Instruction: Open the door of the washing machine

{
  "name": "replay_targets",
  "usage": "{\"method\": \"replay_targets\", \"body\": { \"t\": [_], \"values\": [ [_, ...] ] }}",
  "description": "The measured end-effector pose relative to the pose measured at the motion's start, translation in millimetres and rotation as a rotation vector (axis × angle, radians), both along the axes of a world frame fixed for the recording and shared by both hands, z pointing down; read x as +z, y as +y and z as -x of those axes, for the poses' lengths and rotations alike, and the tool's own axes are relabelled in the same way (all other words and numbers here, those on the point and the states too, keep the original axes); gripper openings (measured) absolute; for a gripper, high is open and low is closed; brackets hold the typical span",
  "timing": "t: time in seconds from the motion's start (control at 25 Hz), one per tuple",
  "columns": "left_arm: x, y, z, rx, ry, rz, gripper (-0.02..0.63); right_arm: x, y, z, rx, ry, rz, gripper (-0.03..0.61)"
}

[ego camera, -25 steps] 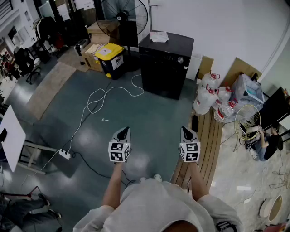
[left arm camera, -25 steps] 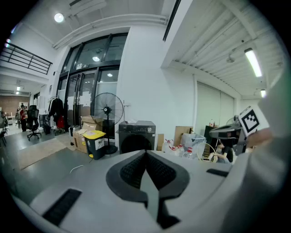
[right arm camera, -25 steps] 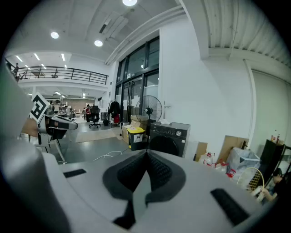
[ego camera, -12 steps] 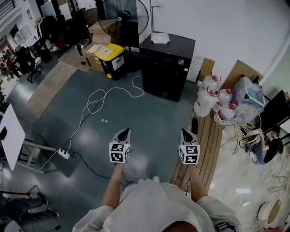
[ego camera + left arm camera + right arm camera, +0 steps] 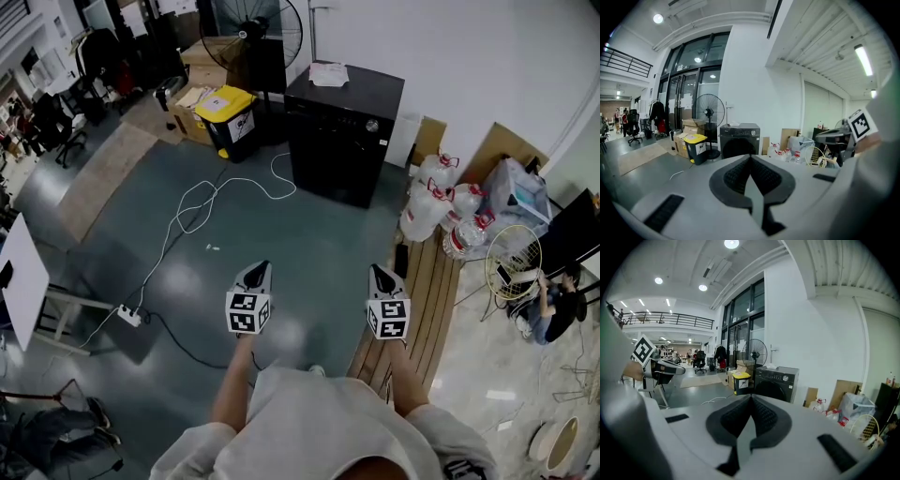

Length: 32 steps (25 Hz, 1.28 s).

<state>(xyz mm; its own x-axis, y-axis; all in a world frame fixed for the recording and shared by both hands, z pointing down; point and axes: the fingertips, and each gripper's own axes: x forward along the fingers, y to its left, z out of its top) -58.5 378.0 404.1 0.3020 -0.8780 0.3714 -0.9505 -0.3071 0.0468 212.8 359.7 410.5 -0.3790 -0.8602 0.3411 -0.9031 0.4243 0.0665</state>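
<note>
1. The washer (image 5: 342, 131) is a black front-loader that stands against the white wall at the far side of the room. Its round door (image 5: 737, 149) faces the person and lies flush with the front, closed.
2. A white paper (image 5: 328, 75) lies on the washer's top, and a knob (image 5: 785, 378) shows on the control panel.
3. Left of the washer stand a bin (image 5: 230, 117) with a yellow lid, cardboard boxes (image 5: 192, 98) and a tall fan (image 5: 251, 28).
4. Right of the washer, by the wall, stands a cluster of water bottles (image 5: 433, 192) with red caps, with a wire fan guard (image 5: 511, 253) near them.
5. A white cable (image 5: 216, 202) snakes over the grey floor (image 5: 309, 244) from the washer's foot toward a power strip (image 5: 128, 316).
6. Wooden planks (image 5: 427, 291) lie on the floor at the right.
7. The left hand-held gripper (image 5: 255, 274) is well short of the washer and points toward it. It is clenched, pads pressed together with nothing between them.
8. The right hand-held gripper (image 5: 382, 276) is level with the left one and well apart from it. It is likewise clenched on nothing and touches no part of the washer.
9. A seated person (image 5: 553, 305) is at the far right edge.
</note>
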Motion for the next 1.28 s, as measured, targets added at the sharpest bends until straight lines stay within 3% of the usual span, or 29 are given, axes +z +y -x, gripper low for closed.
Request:
{"method": "replay_targets", "body": {
  "t": [0.56,0.8,1.28],
  "values": [
    [13.8,-69.7,13.9,0.009,0.004,0.009,0.008,19.6,-64.1,18.0,-0.013,0.023,0.03,-0.002],
    [21.5,-138.2,29.0,0.028,0.033,0.019,0.008,19.3,-129.7,36.6,-0.002,0.044,0.041,-0.002],
    [17.4,-289.1,99.7,0.045,0.076,0.029,0.008,1.3,-275.7,114.6,0.003,0.079,0.041,-0.002]
  ]
}}
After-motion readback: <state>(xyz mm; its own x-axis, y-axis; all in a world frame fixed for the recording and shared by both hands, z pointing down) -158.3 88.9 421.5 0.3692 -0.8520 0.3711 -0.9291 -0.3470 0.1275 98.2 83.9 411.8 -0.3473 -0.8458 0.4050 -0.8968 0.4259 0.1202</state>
